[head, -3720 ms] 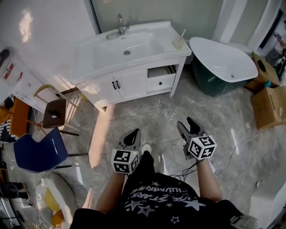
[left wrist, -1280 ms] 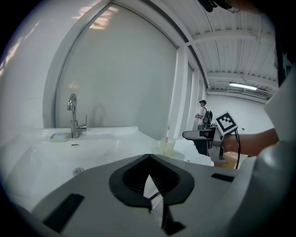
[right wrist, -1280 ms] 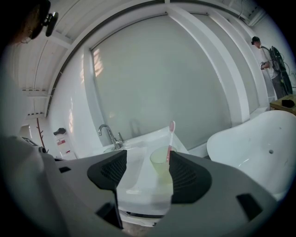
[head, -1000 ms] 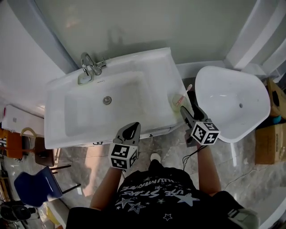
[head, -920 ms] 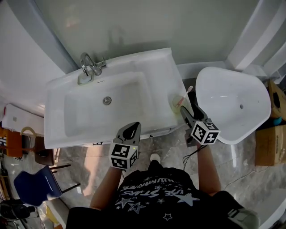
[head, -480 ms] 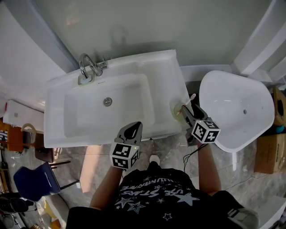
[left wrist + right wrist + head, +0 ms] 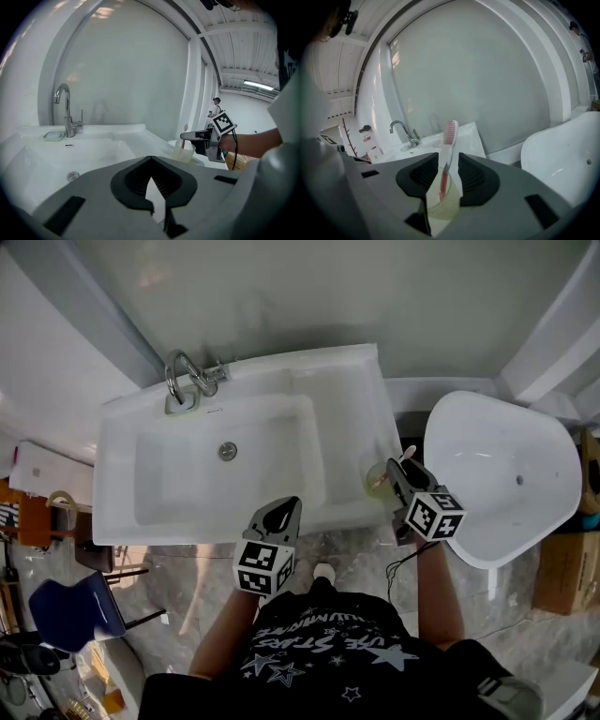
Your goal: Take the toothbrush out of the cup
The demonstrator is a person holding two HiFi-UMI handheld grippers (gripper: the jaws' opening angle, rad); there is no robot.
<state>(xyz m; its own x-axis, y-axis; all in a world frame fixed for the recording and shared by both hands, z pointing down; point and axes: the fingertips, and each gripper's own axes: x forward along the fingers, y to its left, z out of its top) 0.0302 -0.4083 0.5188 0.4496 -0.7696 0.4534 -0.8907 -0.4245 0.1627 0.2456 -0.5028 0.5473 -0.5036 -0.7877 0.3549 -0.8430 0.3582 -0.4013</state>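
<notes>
A pink toothbrush (image 7: 449,140) stands tilted in a clear yellowish cup (image 7: 443,201) on the right end of the white vanity top (image 7: 352,404). My right gripper (image 7: 449,161) has a jaw on either side of the brush handle just above the cup rim. Its jaws are closing, with a thin gap still showing on both sides. The head view shows the cup (image 7: 377,481) in front of the right gripper (image 7: 401,468). My left gripper (image 7: 281,514) is shut and empty at the vanity's front edge. In its own view, the left gripper (image 7: 151,159) faces the cup (image 7: 183,151) and the right gripper (image 7: 197,136).
A chrome faucet (image 7: 183,381) and a green soap dish (image 7: 53,136) are at the back left of the basin (image 7: 187,484). A white bathtub (image 7: 497,484) stands just right of the vanity. A blue chair (image 7: 70,610) and a cardboard box (image 7: 567,573) are on the floor.
Both grippers have come forward to the vanity. The right gripper has reached the cup, and its jaws have narrowed around the toothbrush.
</notes>
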